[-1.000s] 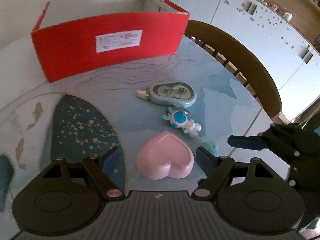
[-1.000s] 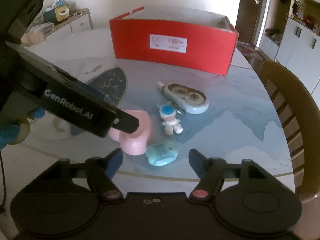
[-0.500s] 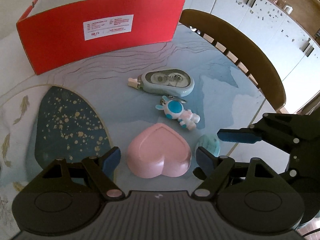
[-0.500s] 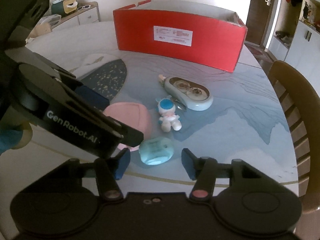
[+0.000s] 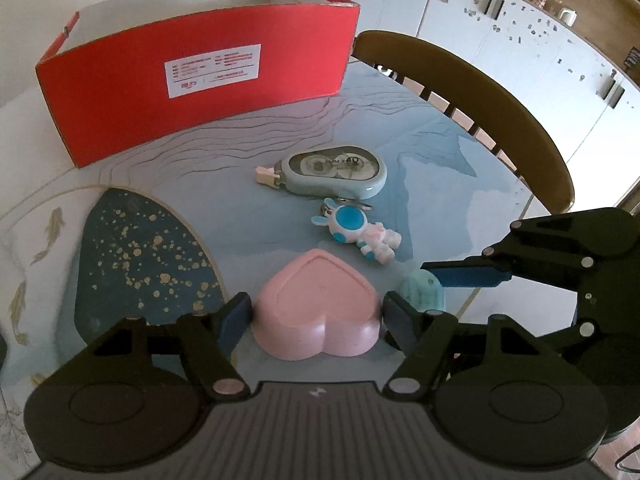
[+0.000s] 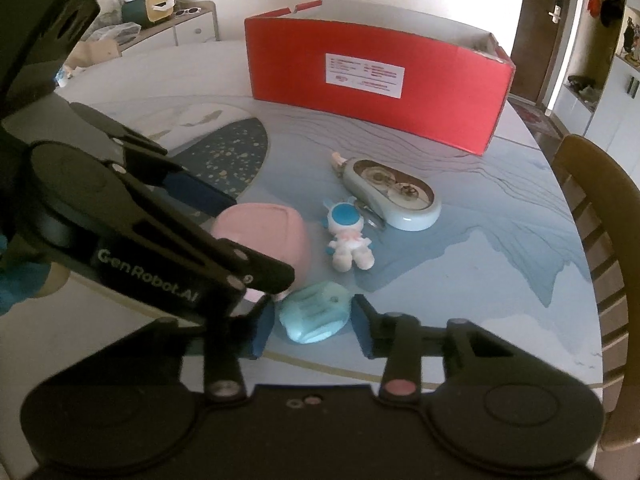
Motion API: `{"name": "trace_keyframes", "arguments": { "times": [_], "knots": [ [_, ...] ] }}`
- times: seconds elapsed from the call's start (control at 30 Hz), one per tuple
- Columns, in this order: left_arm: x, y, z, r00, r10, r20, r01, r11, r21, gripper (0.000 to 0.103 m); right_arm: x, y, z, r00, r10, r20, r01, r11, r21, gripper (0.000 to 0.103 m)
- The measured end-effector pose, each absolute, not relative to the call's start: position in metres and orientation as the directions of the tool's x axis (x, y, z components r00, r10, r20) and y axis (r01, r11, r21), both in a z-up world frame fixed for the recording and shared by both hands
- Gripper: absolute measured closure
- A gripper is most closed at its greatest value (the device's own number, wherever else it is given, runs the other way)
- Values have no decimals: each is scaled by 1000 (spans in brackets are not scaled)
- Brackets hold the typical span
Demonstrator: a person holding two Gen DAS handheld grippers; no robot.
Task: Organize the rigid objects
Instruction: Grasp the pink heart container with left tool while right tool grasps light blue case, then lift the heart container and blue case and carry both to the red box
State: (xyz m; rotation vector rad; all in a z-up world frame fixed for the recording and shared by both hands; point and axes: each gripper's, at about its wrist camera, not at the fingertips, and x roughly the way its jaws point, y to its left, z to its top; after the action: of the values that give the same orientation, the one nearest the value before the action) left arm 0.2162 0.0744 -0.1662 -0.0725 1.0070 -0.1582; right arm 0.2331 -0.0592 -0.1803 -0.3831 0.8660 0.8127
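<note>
A pink heart-shaped box (image 5: 316, 300) lies on the table between the fingers of my left gripper (image 5: 316, 320). Its jaws are closing, and the pads stand just off the heart's sides. Right of it a small teal ribbed piece (image 6: 314, 318) sits between the fingers of my right gripper (image 6: 313, 328). Those jaws are also closing, with the pads close beside it and a thin gap on the left. A blue-and-white bunny astronaut keychain (image 5: 356, 232) and a pale blue correction tape dispenser (image 5: 336, 170) lie further out. An open red cardboard box (image 5: 200, 80) stands behind them.
A wooden chair (image 5: 480, 100) stands at the table's right edge. The tabletop (image 5: 140, 260) carries a dark blue speckled pattern on the left. White cabinets (image 5: 520, 40) line the far wall. A low sideboard with clutter (image 6: 160, 20) sits beyond the table.
Both pairs of jaws have narrowed. The left gripper has come down around the pink heart. The right gripper's fingers have drawn in on the teal piece.
</note>
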Motion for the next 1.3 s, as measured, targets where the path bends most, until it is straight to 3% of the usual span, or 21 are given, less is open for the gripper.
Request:
{"name": "trace_keyframes", "arguments": {
  "times": [0.4, 0.77, 0.8, 0.9, 1.3],
  "knots": [
    [213, 81, -163, 533, -174, -828, 84, 985, -153, 31, 233, -67, -173, 389, 462, -797, -718, 694, 51, 65],
    [211, 94, -134, 562, -185, -806, 53, 981, -188, 33, 238, -75, -132, 434, 460, -775, -655, 751, 79, 65],
    [212, 95, -130, 564, -182, -805, 48, 981, -188, 34, 239, -75, -128, 440, 456, -773, -649, 757, 77, 65],
    [213, 98, -120, 577, -179, -797, 38, 980, -193, 62, 243, -75, -116, 456, 453, -766, -631, 772, 80, 65],
    [215, 116, -127, 535, -176, -826, 32, 981, -189, 58, 257, -87, -95, 494, 446, -746, -570, 814, 110, 65]
  ]
}}
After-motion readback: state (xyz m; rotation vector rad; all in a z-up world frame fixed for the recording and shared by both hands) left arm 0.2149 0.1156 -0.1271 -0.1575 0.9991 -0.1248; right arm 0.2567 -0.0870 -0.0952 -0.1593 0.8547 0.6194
